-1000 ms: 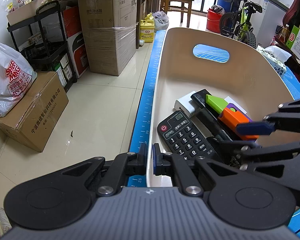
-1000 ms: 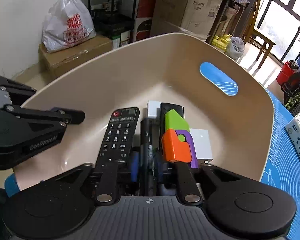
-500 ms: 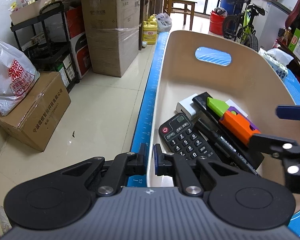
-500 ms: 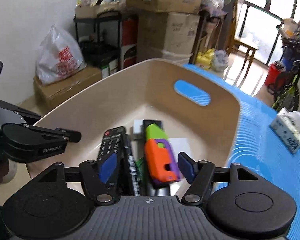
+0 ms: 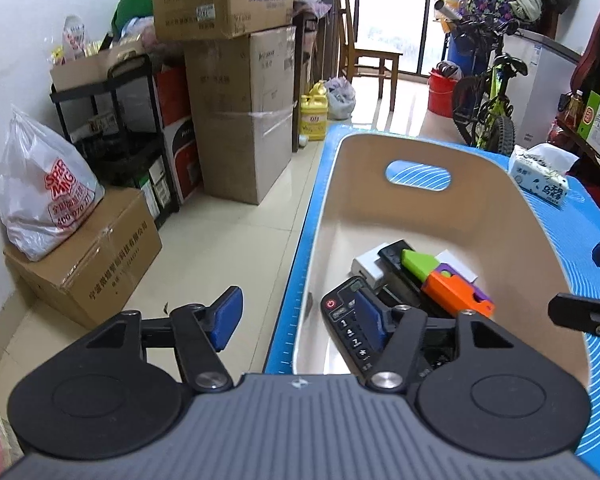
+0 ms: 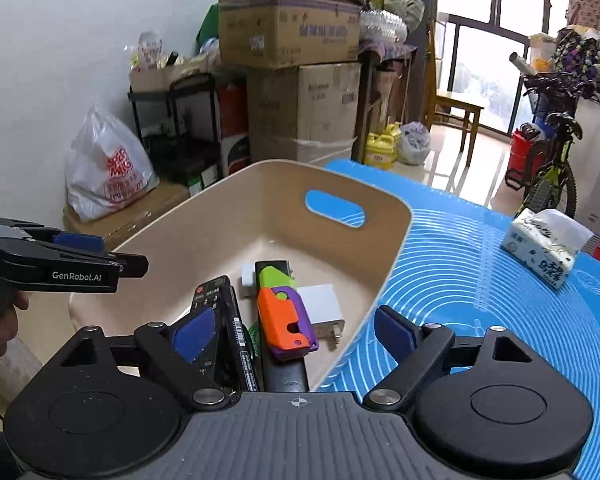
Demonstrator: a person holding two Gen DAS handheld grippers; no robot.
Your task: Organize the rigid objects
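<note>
A beige bin [image 5: 484,184] stands on the blue mat [image 6: 480,280]. Inside lie a black remote [image 5: 342,316], an orange, green and purple toy [image 6: 286,320], a white charger [image 6: 324,308], a black marker [image 6: 242,340] and a second dark remote [image 5: 394,254]. My left gripper [image 5: 298,312] hovers astride the bin's left wall, its jaws opening and touching nothing. My right gripper [image 6: 294,332] hangs above the bin's near end, its jaws opening too, with nothing pressed between the pads. One of its fingers [image 5: 580,314] shows at the right edge of the left wrist view.
A tissue pack [image 6: 546,246] lies on the mat at the far right. Left of the table the floor drops away, with stacked cardboard boxes [image 5: 240,120], a black shelf [image 5: 112,128] and a white plastic bag [image 5: 48,200]. A bicycle [image 5: 488,108] stands behind the table.
Both grippers went from shut to open and lifted back. The right one let go of the black marker, which lies in the bin. The left one released the bin's rim.
</note>
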